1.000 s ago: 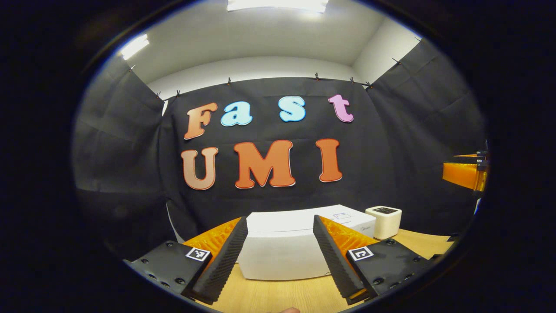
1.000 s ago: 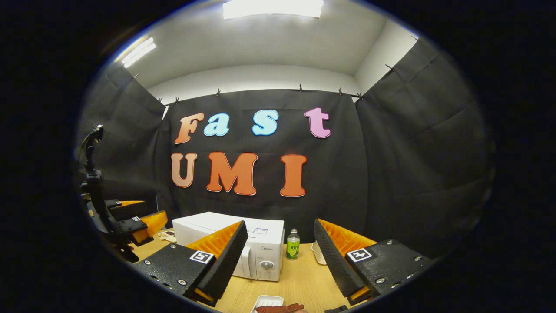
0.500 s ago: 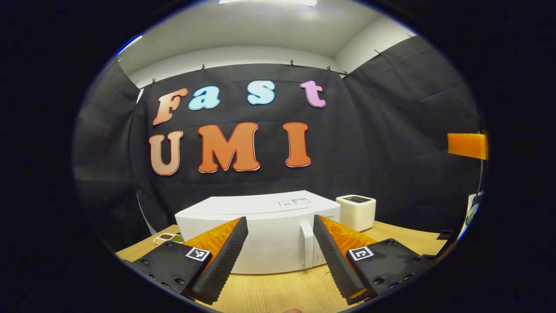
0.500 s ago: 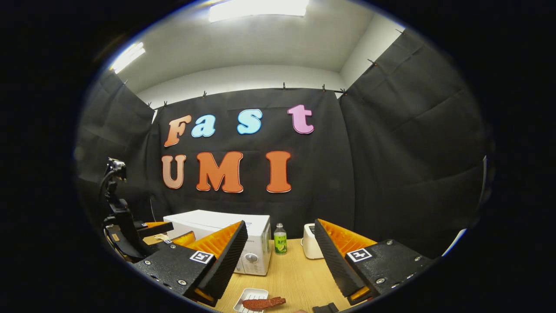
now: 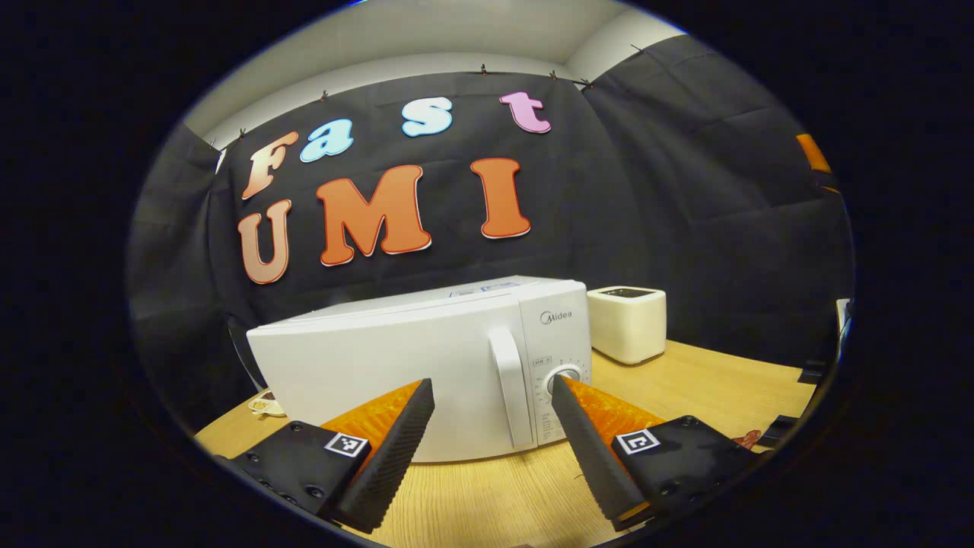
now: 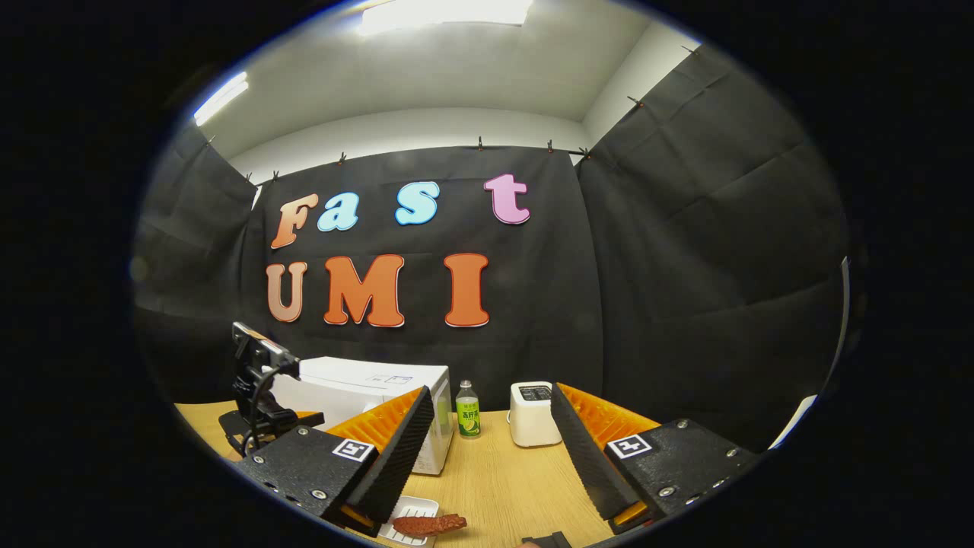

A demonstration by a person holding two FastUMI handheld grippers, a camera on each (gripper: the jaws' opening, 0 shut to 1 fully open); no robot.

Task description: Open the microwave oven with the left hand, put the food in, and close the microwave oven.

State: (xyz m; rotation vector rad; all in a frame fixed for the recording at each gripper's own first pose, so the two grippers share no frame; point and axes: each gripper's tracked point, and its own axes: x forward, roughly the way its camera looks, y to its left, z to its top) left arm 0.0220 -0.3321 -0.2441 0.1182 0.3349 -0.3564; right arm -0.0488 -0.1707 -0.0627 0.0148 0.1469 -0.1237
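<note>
Fingers of left gripper (image 5: 493,396) and right gripper (image 6: 492,403) spread, empty — microwave (image 5: 396,358) door closed.

Left gripper (image 5: 487,434) swung toward microwave (image 5: 426,365) front; door handle (image 5: 511,396) now between its spread fingers. Right gripper (image 6: 487,449) drifted right; food strip (image 6: 428,524) on tray (image 6: 411,511) fully visible.

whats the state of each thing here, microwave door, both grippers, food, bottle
microwave: door shut, handle untouched
left gripper: open, empty, facing the door handle
right gripper: open, empty, above the table
food: lying on a small white tray on the table
bottle: upright, capped
</note>
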